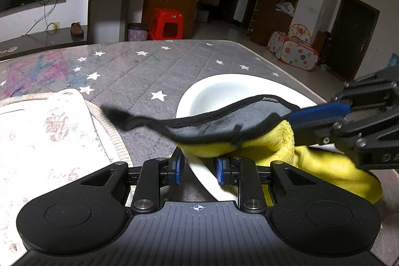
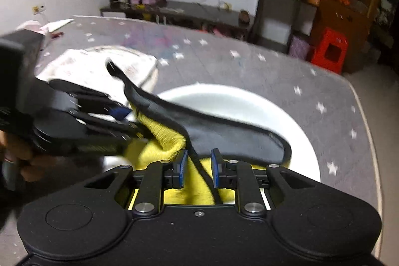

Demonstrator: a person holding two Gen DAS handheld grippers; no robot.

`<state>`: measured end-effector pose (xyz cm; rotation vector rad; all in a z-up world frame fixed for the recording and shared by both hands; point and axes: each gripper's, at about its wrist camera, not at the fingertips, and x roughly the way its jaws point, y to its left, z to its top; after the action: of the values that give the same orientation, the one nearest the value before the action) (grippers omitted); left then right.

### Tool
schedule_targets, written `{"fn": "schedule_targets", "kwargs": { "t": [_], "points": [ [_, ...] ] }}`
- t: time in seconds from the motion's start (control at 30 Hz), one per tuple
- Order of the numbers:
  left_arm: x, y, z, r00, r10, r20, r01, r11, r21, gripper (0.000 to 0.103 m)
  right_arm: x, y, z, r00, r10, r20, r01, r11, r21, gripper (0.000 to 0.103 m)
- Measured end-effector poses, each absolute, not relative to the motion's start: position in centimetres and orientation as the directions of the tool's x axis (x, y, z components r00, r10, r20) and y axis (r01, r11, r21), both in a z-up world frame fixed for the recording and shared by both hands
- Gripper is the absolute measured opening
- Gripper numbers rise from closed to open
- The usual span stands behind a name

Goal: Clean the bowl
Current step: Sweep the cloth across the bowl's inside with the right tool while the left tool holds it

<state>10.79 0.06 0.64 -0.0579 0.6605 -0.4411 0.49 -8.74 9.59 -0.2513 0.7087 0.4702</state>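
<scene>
A white bowl point(image 1: 224, 91) sits on the grey star-patterned table. A yellow and grey cloth with black trim point(image 1: 224, 126) drapes over its near side. My left gripper point(image 1: 198, 170) is shut on the bowl's near rim. My right gripper point(image 2: 198, 167) is shut on the cloth point(image 2: 224, 136), over the bowl point(image 2: 261, 111). The right gripper also shows in the left wrist view point(image 1: 319, 114), coming in from the right. The left gripper shows in the right wrist view point(image 2: 124, 116), at the left of the bowl.
A white patterned cushion or folded mat point(image 1: 45, 136) lies on the table left of the bowl. The table's right edge point(image 1: 311, 91) runs close past the bowl. A red stool point(image 1: 167, 23) and a spotted play tent point(image 1: 296, 49) stand on the floor beyond.
</scene>
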Motion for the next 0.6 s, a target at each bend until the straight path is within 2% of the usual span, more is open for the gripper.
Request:
{"fn": "schedule_targets", "kwargs": {
  "t": [0.23, 0.4, 0.6],
  "points": [
    [10.4, 0.1, 0.7, 0.7, -0.415, -0.581, 0.375, 0.906, -0.194, 0.028, 0.0, -8.6, 11.3, 0.675, 0.36, -0.644, -0.511, 0.858, -0.057, 0.022],
    [10.4, 0.0, 0.9, 0.701, -0.413, -0.581, 0.373, 0.907, -0.195, 0.029, -1.0, -9.7, 12.3, 0.669, 0.393, -0.631, -0.523, 0.852, -0.024, 0.027],
    [10.6, 0.2, 1.0, 0.702, -0.409, -0.583, 0.373, 0.909, -0.188, 0.03, -1.1, -9.6, 10.5, 0.652, 0.378, -0.657, -0.516, 0.857, -0.019, 0.027]
  ]
}}
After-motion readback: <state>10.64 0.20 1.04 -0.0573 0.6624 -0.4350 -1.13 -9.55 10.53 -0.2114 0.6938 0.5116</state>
